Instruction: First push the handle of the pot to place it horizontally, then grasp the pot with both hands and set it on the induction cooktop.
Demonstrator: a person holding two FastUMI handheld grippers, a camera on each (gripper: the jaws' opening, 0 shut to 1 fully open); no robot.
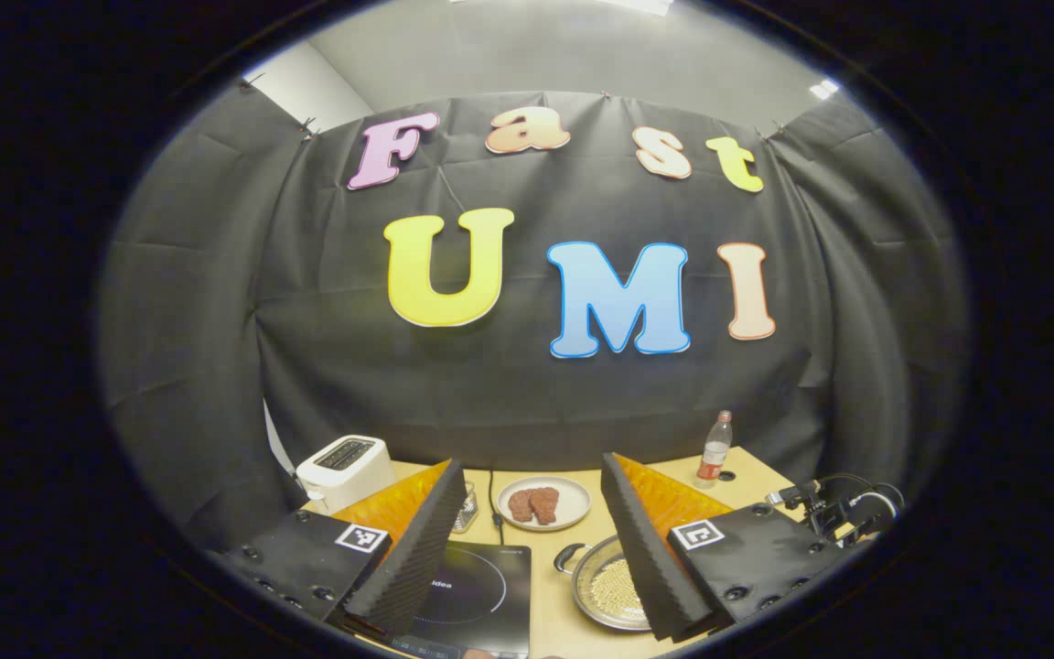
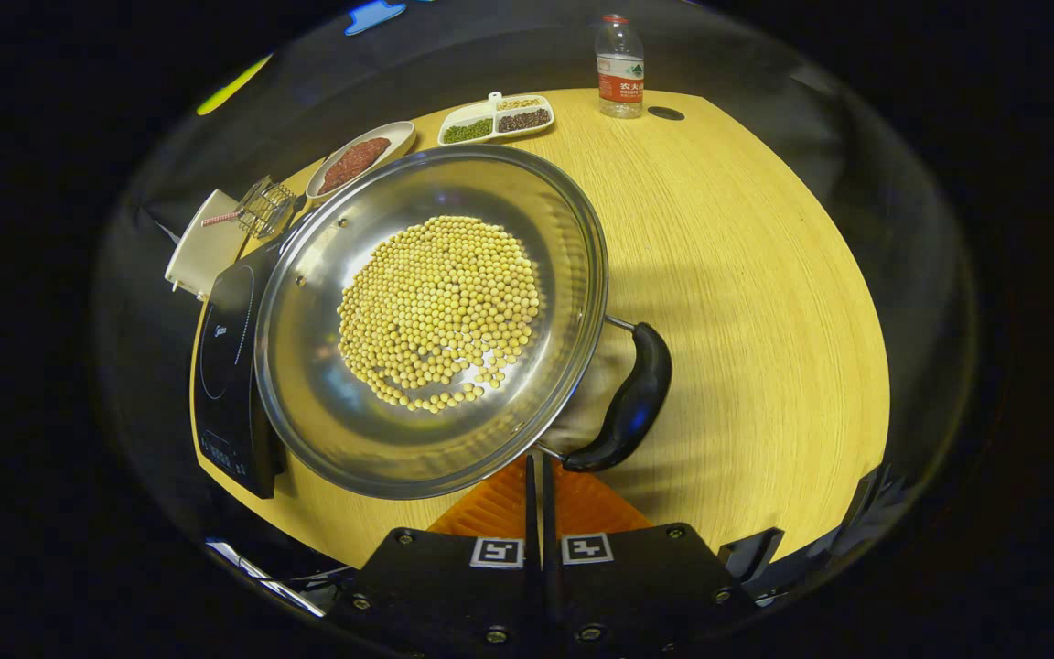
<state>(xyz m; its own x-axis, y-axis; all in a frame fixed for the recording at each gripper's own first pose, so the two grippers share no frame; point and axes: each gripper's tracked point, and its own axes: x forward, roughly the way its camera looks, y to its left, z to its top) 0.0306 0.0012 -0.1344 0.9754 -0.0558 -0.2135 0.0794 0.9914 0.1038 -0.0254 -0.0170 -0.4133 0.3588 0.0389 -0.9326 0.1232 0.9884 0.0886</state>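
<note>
A steel pot [image 2: 307, 384] holding yellow soybeans [image 2: 440, 307] sits on the wooden table, to the right of the black induction cooktop [image 2: 225, 366]. Its black side handle [image 2: 632, 394] curves along the rim on the near right. My right gripper [image 2: 536, 471] is shut, its tips at the pot's near rim just left of that handle. In the left gripper view, my left gripper [image 1: 532, 462] is open and raised above the table, with the cooktop [image 1: 481, 586] and the pot [image 1: 605, 586] low between its fingers. The pot's other handle [image 1: 568, 556] faces the cooktop.
A plate of meat [image 1: 543, 503] and a white toaster [image 1: 344, 467] stand behind the cooktop. A water bottle [image 2: 619, 69] and a divided dish of beans [image 2: 495, 119] sit at the table's far edge. Bare wood [image 2: 765, 320] stretches right of the pot.
</note>
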